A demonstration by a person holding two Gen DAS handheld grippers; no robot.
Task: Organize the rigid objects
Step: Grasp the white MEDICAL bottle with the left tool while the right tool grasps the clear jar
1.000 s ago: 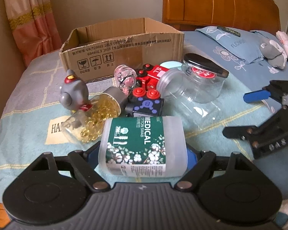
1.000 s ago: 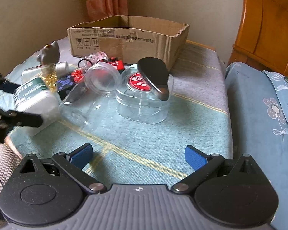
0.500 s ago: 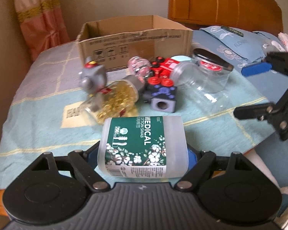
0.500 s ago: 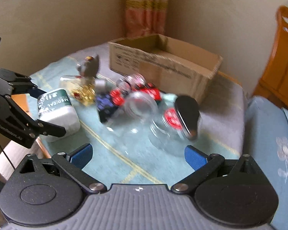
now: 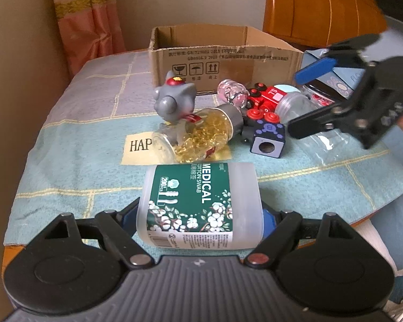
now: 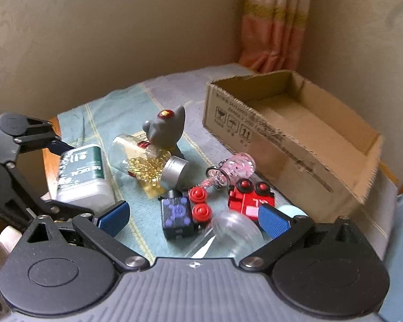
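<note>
My left gripper [image 5: 200,214] is shut on a white cotton swab box with a green label [image 5: 198,204], held above the table's near edge; the box also shows in the right wrist view [image 6: 80,174]. My right gripper [image 6: 193,218] is open and empty, hovering over the pile; it shows in the left wrist view [image 5: 303,104] at the right. The pile holds a grey figurine [image 5: 174,99], a bottle of yellow capsules [image 5: 204,131], a pink bottle [image 5: 232,94], a dark blue cube [image 5: 267,139], a red toy truck [image 5: 266,98] and a clear jar [image 6: 233,230].
An open, empty cardboard box [image 6: 295,131] stands behind the pile. The table has a blue checked cloth [image 5: 75,166] and its wooden edge [image 6: 49,166] is near the left gripper. A wooden headboard [image 5: 322,8] and a curtain [image 5: 86,21] lie beyond.
My left gripper has pulled back and up with the swab box. My right gripper has swung left and now hangs over the pile, facing the cardboard box.
</note>
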